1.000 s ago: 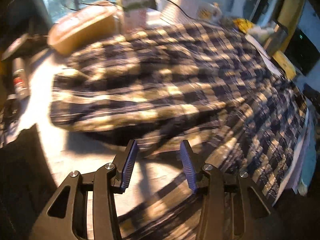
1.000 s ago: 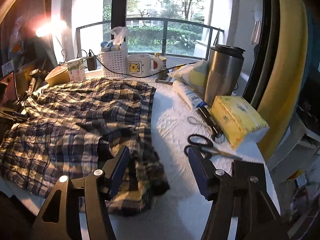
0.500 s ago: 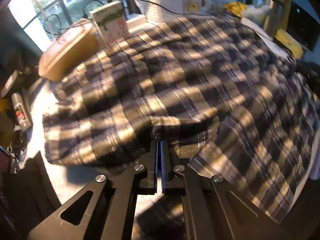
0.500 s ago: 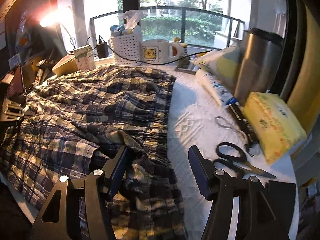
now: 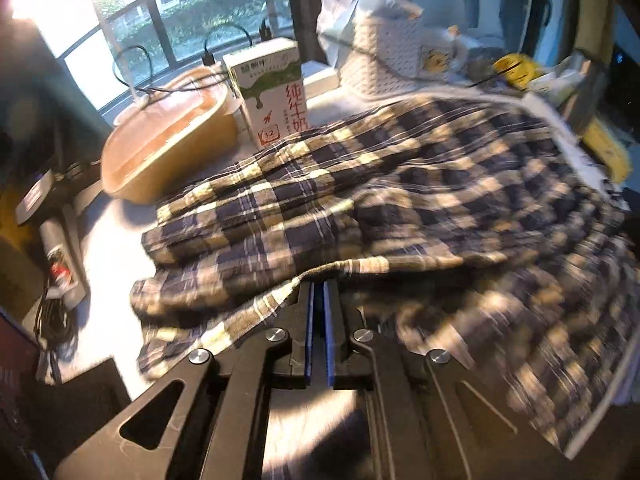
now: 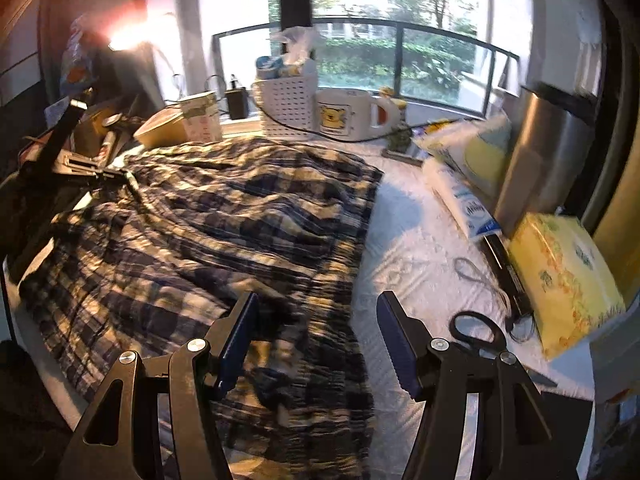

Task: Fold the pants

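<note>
Plaid pants lie spread over the white table cover, also seen in the right wrist view as the pants. My left gripper is shut on a hem edge of the pants, and the cloth is lifted and drapes over its tips. In the right wrist view the left gripper shows at the far left edge of the cloth. My right gripper stands open just above the near right edge of the pants, with crumpled cloth under the gap and nothing pinched.
A milk carton, a tan oval container and a white basket line the window side. Black scissors, a yellow tissue pack and a steel mug crowd the right. A power strip lies at the left.
My left gripper closed on the pants' hem and raised it, bunching the cloth. My right gripper shifted over the pants' near right edge and stayed open.
</note>
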A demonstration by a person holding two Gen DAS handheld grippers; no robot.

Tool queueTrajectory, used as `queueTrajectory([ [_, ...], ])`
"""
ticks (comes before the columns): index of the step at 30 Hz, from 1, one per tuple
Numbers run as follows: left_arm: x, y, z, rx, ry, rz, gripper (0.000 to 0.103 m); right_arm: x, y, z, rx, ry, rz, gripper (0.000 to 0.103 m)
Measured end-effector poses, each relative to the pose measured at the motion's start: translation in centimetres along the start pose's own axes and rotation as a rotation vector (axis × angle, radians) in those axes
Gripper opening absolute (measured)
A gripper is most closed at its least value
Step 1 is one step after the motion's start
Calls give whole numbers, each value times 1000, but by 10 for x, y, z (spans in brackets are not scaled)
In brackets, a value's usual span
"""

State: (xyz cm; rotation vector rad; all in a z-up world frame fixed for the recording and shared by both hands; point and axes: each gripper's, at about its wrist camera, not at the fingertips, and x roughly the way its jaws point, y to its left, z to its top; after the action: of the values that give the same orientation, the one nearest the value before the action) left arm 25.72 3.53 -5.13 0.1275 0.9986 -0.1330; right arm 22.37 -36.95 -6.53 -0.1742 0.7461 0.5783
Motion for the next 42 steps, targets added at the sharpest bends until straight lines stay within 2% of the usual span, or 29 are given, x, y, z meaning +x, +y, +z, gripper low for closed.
queueTrajectory([
  [1, -12, -2, -10, -14, -10, -25, 12, -1, 4, 1, -15, 1, 5, 63],
  [3, -27, -8, -29, -40, -25, -72, 45, 0, 12, 1, -48, 8, 12, 63],
  [4, -33, -12, -39, -51, -25, -92, 52, 1, 15, 2, -57, 15, 11, 63],
  [5, -36, -17, -50, -61, -16, -105, 55, 2, 18, 1, -64, 25, 5, 63],
  [9, -44, -36, -99, -59, 38, -102, 55, 3, 17, -7, -31, 57, -37, 63],
  [13, -60, -30, -146, -91, 78, -112, 55, -18, 8, -21, 38, 42, -70, 63],
  [16, -72, -19, -167, -127, 68, -116, 57, -39, 1, -33, 91, 10, -79, 63],
  [20, -87, -17, -194, -147, 26, -168, 79, -50, -5, -55, 95, 30, -199, 63],
  [24, -79, -24, -208, -128, 24, -182, 81, -57, -6, -72, 125, 37, -243, 63],
  [26, -77, -30, -208, -113, -17, -149, 81, -61, 0, -77, 106, 30, -261, 63],
  [29, -73, -40, -209, -79, -50, -103, 80, -68, 5, -81, 78, 42, -288, 64],
  [31, -71, -50, -211, -32, -85, -51, 73, -74, 4, -83, 74, 38, -293, 64],
  [34, -73, -54, -211, -32, -114, -61, 41, -72, 7, -86, 29, 51, -303, 65],
  [36, -75, -55, -211, -35, -116, -71, 13, -62, 14, -85, -34, 66, -301, 65],
  [39, -80, -52, -211, -52, -103, -102, 8, -41, 29, -79, -118, 73, -270, 65],
  [42, -94, -44, -210, -90, -126, -129, 8, -33, 41, -67, -152, 33, -233, 65],
])
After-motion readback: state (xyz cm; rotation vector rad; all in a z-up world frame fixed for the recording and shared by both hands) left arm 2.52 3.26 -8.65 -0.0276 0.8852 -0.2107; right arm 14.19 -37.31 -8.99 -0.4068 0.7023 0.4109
